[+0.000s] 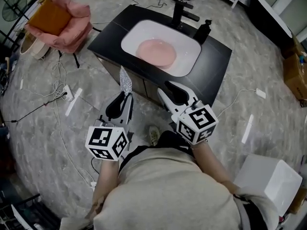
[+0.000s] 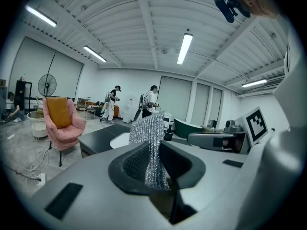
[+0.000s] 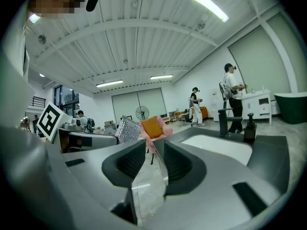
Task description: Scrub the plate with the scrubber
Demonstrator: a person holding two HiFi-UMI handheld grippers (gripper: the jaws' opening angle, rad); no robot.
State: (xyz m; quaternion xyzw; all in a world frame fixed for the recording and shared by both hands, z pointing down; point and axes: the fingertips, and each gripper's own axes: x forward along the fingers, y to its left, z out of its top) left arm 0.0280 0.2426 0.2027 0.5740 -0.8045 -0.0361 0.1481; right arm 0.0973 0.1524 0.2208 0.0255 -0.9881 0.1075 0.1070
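Observation:
A pink plate [image 1: 156, 52] lies in the white sink basin [image 1: 189, 67] set in a black counter [image 1: 214, 66]. Both grippers hang in front of the counter, short of the basin and above the floor. My left gripper [image 1: 125, 97] is shut on a silver mesh scrubber [image 1: 125, 80], which stands upright out of its jaws [image 2: 149, 143]. The right gripper [image 1: 167, 88] is open with a narrow gap and nothing between its fingers [image 3: 150, 145]. From the right gripper view the scrubber [image 3: 127, 130] shows to the left and the basin [image 3: 218, 145] to the right.
A black faucet [image 1: 180, 11] and a black soap dispenser [image 1: 202, 31] stand at the counter's far edge. A pink armchair with an orange cushion [image 1: 62, 25] sits at the left. Cables [image 1: 57, 95] trail over the floor, and a white box [image 1: 268, 178] stands at the right. People stand far off.

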